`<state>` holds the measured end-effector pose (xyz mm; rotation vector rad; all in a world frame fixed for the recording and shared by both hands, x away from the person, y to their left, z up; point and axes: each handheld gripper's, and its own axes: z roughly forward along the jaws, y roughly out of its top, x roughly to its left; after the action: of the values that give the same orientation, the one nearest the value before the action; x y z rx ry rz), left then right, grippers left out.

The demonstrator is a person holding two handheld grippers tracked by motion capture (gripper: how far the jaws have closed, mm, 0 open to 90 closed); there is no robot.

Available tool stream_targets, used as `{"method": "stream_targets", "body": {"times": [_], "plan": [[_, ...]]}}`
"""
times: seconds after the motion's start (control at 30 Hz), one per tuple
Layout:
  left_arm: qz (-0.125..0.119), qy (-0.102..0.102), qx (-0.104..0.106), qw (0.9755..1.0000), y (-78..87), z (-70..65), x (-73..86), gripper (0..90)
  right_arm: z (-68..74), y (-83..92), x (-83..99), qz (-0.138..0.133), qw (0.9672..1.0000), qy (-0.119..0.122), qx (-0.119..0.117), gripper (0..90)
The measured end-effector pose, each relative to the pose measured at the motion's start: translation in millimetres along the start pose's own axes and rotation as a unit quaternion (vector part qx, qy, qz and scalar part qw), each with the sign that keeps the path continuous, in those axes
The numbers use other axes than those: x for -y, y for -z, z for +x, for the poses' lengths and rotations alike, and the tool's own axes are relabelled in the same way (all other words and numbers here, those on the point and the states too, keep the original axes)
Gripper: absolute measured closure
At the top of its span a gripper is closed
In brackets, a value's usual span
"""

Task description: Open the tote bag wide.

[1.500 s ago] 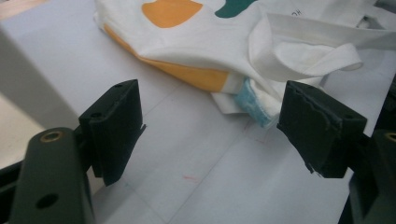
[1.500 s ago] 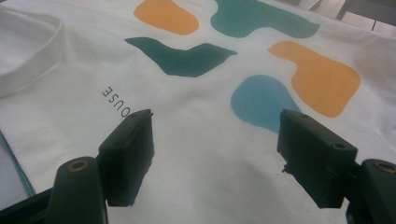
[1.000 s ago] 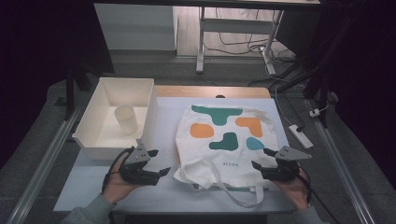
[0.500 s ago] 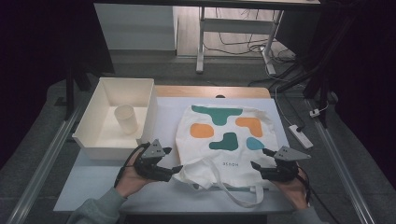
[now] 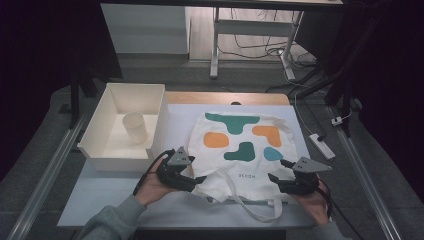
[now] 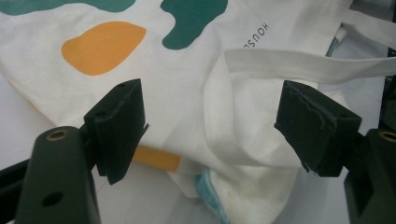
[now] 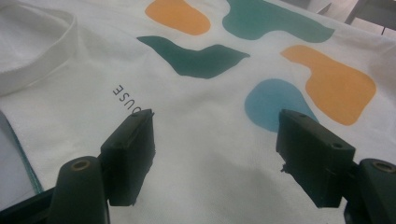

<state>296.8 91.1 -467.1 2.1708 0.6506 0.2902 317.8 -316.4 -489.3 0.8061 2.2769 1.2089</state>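
Nearest the person, in the high view, the left gripper (image 5: 196, 180) and the right gripper (image 5: 274, 179) sat at the two near corners of a white tote bag (image 5: 240, 150), each in a hand with a grey sleeve behind it. Both pairs of jaws stood apart, pressing on nothing.

The left gripper view showed what the high view could not – a folded strap (image 6: 299, 63) crossing the rumpled cloth between the jaws, and a pale blue lining at the bag's mouth (image 6: 212, 196). The right gripper view showed smooth cloth under its jaws, with small printed letters (image 7: 125, 98) near one jaw and a light blue patch (image 7: 273, 105) near the other.

The bag lay flat on a white table (image 5: 115, 195), its teal and orange shapes facing up, its handles trailing toward the near edge. Farther left stood a white box (image 5: 122, 150) with a small cup (image 5: 135, 127) inside. Beyond the table – a dim room, a desk frame (image 5: 250, 30), cables on the floor and a power strip (image 5: 321, 146).
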Motion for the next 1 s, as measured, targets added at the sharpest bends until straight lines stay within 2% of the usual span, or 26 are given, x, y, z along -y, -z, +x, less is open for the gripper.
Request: {"method": "stream_targets", "body": {"times": [0.27,0.43,0.7,0.87,0.9,1.0], "plan": [[0.014,-0.01,0.007,0.9998,-16.3,0.4,-10.0,24.3,0.1,-1.3,0.5,0.003,1.0,0.001,-0.001,28.3],[0.02,-0.017,0.018,0.9995,-27.4,0.1,-20.7,24.7,0.7,-1.7,0.5,0.004,1.0,0.001,-0.001,28.4],[0.042,-0.026,0.034,0.9982,-50.1,-1.1,-33.5,28.3,0.6,-1.7,1.2,0.004,1.0,-0.001,0.0,28.4],[0.059,-0.029,0.044,0.9968,-57.3,-1.1,-32.3,33.0,0.6,-1.5,1.4,0.004,1.0,-0.001,0.0,28.4],[0.062,-0.03,0.045,0.9966,-57.7,-0.6,-31.8,37.6,0.8,-1.6,1.4,0.004,1.0,0.0,0.0,28.4],[0.07,-0.03,0.051,0.9958,-58.8,0.4,-30.5,42.2,1.0,-1.6,1.4,0.004,1.0,0.0,0.001,28.4]]}}
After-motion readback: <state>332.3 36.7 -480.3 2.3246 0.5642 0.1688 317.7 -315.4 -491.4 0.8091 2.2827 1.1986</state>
